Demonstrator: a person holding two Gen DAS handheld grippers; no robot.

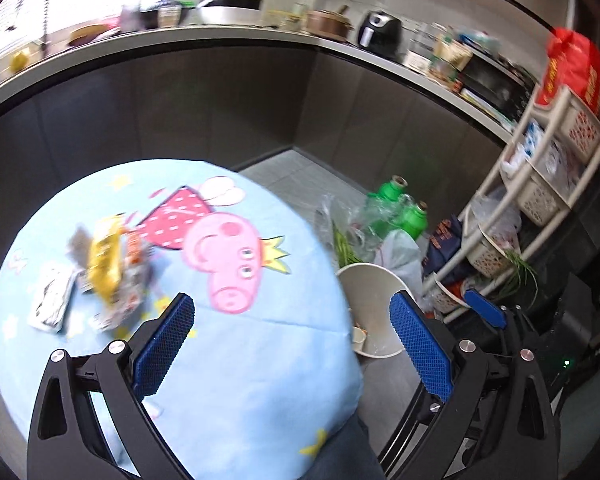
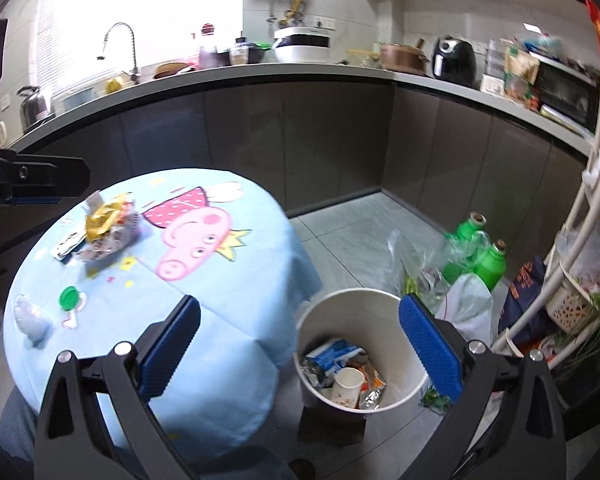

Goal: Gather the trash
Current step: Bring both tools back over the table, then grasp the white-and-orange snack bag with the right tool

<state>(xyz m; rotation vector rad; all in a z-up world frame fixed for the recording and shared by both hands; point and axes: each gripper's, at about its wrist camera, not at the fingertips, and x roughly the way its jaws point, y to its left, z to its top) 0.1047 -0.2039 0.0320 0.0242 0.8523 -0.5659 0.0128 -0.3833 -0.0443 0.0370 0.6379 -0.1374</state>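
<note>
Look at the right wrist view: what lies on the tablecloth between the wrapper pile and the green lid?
Only bare tablecloth with small printed stars lies between the wrapper pile and the green lid.

Soft cloth, crinkled foil, smooth plastic

A matt printed cloth point(image 2: 220, 320) covers the tabletop; glossy crinkled wrappers point(image 2: 104, 224) lie on it; the bin point(image 2: 380, 320) looks smooth, its paper cup point(image 2: 346, 384) matt.

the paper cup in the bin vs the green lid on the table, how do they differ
The paper cup is white and lies tipped among wrappers inside the white bin on the floor; the green lid is flat, round and sits alone on the blue tablecloth. The cup is already binned, the lid is not. Both look like small trash.
</note>
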